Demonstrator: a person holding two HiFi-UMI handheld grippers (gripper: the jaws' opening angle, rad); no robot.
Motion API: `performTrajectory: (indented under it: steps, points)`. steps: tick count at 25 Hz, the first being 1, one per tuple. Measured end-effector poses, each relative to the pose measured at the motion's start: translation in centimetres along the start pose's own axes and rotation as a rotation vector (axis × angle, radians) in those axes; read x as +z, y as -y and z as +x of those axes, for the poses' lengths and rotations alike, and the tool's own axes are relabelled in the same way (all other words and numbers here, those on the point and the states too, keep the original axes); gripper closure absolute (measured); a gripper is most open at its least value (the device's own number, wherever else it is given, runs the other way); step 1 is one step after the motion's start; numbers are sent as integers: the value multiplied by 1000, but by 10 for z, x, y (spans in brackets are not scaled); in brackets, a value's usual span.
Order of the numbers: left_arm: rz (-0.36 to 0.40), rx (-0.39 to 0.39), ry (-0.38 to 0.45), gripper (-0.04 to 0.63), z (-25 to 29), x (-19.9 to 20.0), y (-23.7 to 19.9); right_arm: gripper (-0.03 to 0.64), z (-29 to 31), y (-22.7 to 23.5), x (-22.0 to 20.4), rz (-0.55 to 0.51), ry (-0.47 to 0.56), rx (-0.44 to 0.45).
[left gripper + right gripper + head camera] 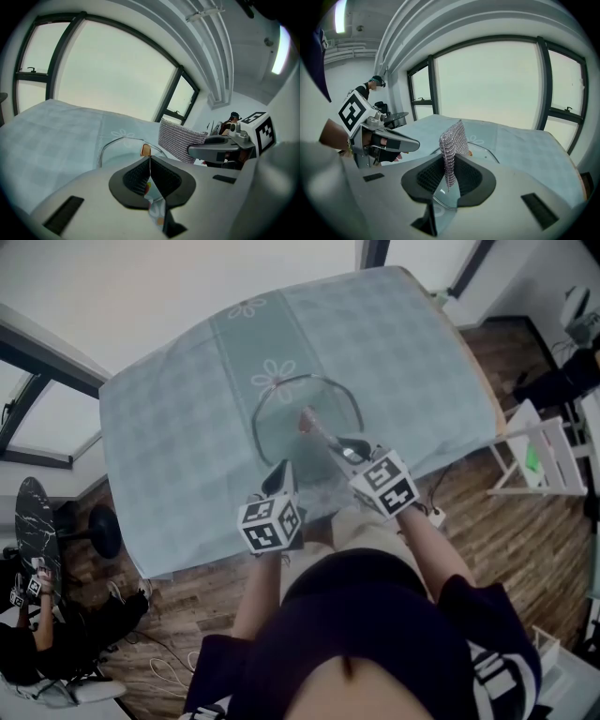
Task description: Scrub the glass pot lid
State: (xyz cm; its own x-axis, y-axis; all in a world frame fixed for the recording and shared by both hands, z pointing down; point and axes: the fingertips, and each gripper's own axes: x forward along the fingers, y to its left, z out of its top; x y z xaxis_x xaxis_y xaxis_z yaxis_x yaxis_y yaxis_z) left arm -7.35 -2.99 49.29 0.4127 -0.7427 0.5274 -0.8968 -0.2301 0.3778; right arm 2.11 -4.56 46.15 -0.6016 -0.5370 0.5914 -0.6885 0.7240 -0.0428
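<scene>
Most of the head view is taken up by a table [169, 456] covered in a pale blue-green checked cloth with flower prints, set on a wooden floor [525, 531], with big windows seen behind it in both gripper views. A white rack [539, 451] is parked off the table's right side, and a seated person [37, 634] can be spotted at the lower left. The glass pot lid [281, 413] is laid roughly mid-table, a bit toward the near edge, with its knob [307, 418] facing up. The left gripper [278, 472] is held right at the lid's near rim, and its jaws are pressed fully together. Nothing can be seen between the pads in its own view, though whether the rim is touched can't really be made out. The right gripper [349, 451] is held over the near right part of the lid, and its jaws are clamped on a silver mesh scrubber [453, 140], which sticks up past the pads and is pointed toward the knob. Contact between scrubber and glass can't be confirmed from any view. The two marker cubes [270, 524] are kept close together, just beside each other over the table's near edge.
</scene>
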Motion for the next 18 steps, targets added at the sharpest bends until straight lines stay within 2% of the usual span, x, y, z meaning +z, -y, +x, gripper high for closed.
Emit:
performTrajectory:
  steps: [9,13,18]
  points:
    - [-27,80,28,592,34,6,19,545,-4,45,-6,-26,11,65]
    - [-42,126,37,592,43,1,19,545,-1,58,-15,-35,-17,98]
    - [-45,162,40,591,53,-4,22,545,-3,67,-16,-56,0,140]
